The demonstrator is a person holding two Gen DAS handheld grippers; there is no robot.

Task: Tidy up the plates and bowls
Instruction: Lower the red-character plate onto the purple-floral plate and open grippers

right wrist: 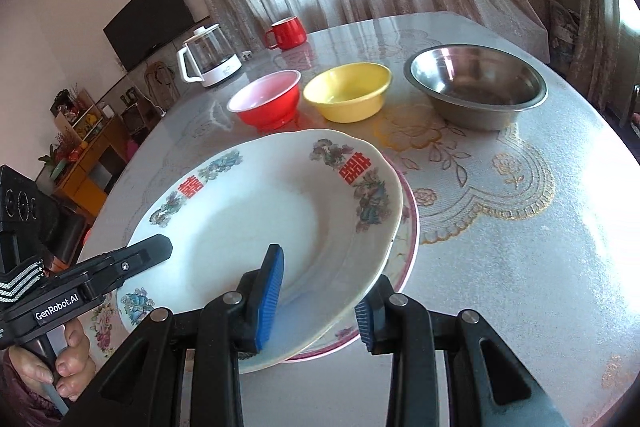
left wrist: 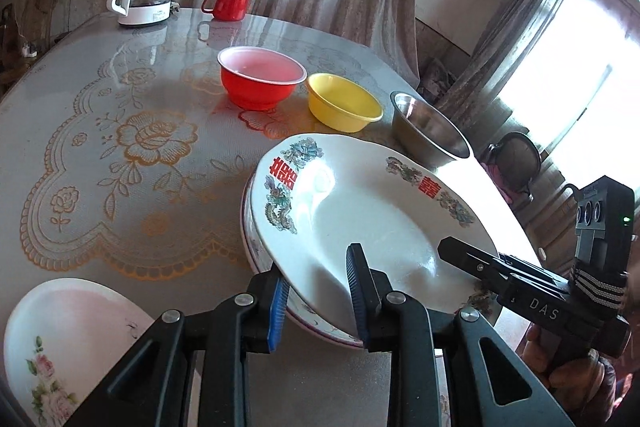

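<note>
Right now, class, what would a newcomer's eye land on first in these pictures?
A white ceramic plate with red characters dominates the foreground, tilted over a pink-rimmed plate, its rim between each hand-held gripper's blue pads. Behind it sit a red plastic bowl, yellow plastic bowl and round steel bowl.

My left gripper (left wrist: 320, 301) angles downward, its blue pads clamped on a plate rim. My right gripper (right wrist: 320, 301) angles down likewise, pads pinching the opposite rim. Bare fingers (right wrist: 70, 359) wrap the left handle; the right hand (left wrist: 568, 371) grips its own.
</note>
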